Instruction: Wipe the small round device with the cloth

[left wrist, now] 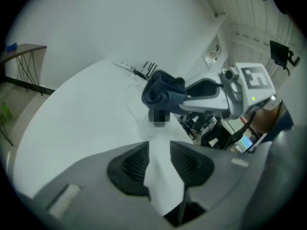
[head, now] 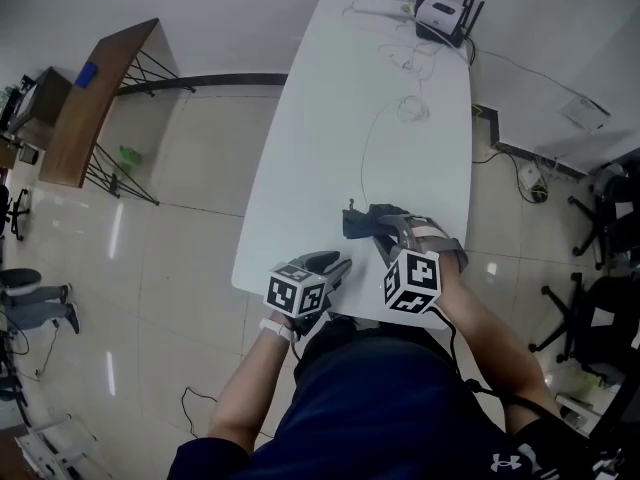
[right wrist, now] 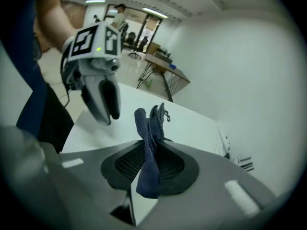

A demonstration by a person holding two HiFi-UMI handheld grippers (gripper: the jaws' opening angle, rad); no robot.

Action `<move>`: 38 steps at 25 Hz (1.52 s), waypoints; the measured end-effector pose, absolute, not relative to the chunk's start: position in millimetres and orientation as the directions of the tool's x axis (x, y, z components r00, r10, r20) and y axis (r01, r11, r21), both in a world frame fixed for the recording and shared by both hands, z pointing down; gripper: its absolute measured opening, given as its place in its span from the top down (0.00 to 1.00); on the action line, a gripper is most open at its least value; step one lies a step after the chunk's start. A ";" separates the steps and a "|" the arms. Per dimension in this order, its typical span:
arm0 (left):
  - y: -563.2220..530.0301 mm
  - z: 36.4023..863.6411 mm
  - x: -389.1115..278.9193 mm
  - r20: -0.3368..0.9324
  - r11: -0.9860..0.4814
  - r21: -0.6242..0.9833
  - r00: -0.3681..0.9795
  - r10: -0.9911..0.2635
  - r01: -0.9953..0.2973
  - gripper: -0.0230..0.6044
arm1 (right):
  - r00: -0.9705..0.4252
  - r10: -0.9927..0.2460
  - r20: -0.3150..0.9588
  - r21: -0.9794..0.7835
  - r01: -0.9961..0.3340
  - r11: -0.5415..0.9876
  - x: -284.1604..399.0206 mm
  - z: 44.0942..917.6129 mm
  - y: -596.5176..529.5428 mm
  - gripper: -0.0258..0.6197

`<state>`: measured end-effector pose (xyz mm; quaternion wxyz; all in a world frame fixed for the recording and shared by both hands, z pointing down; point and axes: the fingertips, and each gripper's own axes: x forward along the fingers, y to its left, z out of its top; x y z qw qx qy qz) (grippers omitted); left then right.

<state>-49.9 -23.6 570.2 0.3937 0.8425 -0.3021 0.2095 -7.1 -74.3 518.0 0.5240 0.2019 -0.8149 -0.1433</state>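
Main risk: the small round device point(left wrist: 143, 127) shows only as a faint white disc on the white surface point(head: 330, 118), and nothing holds it, so a wipe could shove it toward the near edge or drag on its thin cable point(head: 368, 148). The left gripper point(left wrist: 159, 152) has its jaws spread with only bare surface between them, so it gives no bracing. The right gripper point(right wrist: 148, 157) pinches the dark blue cloth point(right wrist: 149, 143) by a narrow fold with the ends loose above the pads, so a hard rub could pull it free. The device looks to lie just ahead of the left gripper, under the hanging cloth - touching or not, cannot tell.
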 end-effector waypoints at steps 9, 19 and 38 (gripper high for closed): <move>-34.4 567.2 -81.1 0.564 -0.513 0.555 0.749 -0.346 -0.655 0.75 | -0.274 -0.475 0.836 0.395 -0.302 0.868 21.4 524.5 -113.5 0.84; -13.5 589.7 -96.4 0.559 -0.475 0.613 0.771 -0.304 -0.632 0.75 | -0.447 -0.287 0.847 -0.330 -0.867 0.375 103.9 605.7 -85.1 0.84; 25.0 575.7 -36.8 0.584 -0.462 0.594 0.748 -0.317 -0.659 0.75 | -0.826 -0.244 0.508 -0.803 -0.556 0.213 71.6 585.3 -4.7 0.84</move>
